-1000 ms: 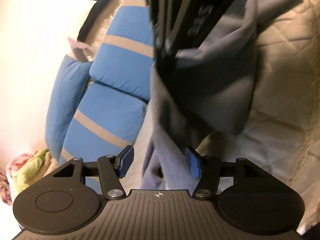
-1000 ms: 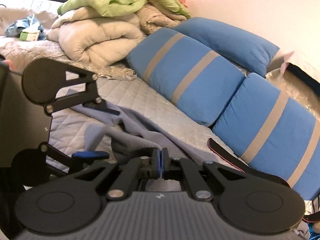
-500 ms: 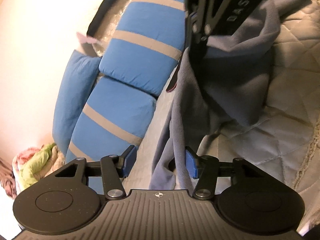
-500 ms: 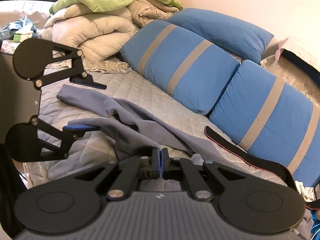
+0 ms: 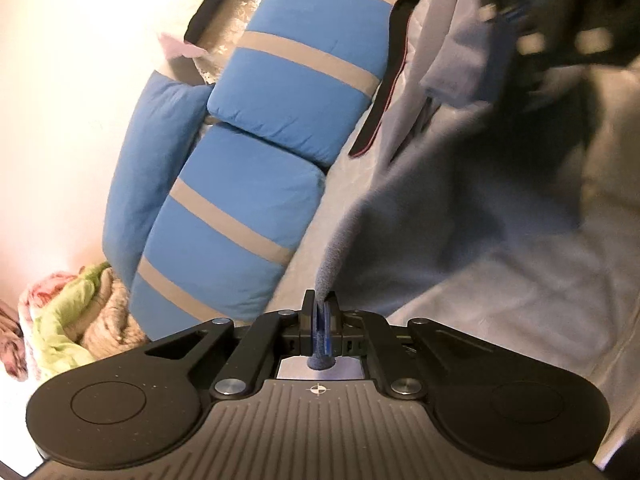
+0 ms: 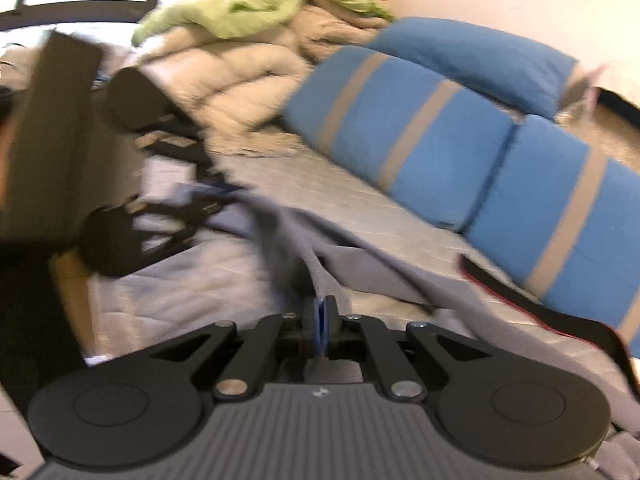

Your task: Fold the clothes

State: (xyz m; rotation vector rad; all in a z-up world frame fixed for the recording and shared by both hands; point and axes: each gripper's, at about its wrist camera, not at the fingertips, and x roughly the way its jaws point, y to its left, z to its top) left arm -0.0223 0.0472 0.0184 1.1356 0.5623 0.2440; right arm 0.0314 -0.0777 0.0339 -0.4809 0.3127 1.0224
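Note:
A grey-blue fleece garment [image 5: 460, 208] lies across the quilted bed cover [image 5: 520, 304]. My left gripper [image 5: 320, 320] is shut on a rolled edge of it, and the cloth runs up and right from the pads. In the right wrist view the same garment [image 6: 360, 256] rises in a ridge to my right gripper [image 6: 320, 320]. Its jaws are opening, though the pads stand close with a fold of cloth still between them. The right gripper [image 5: 508, 12] shows blurred at the top right of the left wrist view. The left gripper [image 6: 212, 196] is blurred at the left of the right wrist view.
Blue cushions with beige stripes [image 6: 420, 128] line the bed's far side below a plain blue pillow [image 6: 480, 56]. Beige and green bedding [image 6: 240, 64] is heaped beyond. A black strap with a red edge [image 6: 520, 300] lies beside the cushions.
My left gripper has shut on the garment's edge and lifted it. The right gripper has drawn off toward the top right of the left view, and the cloth now stretches between the two.

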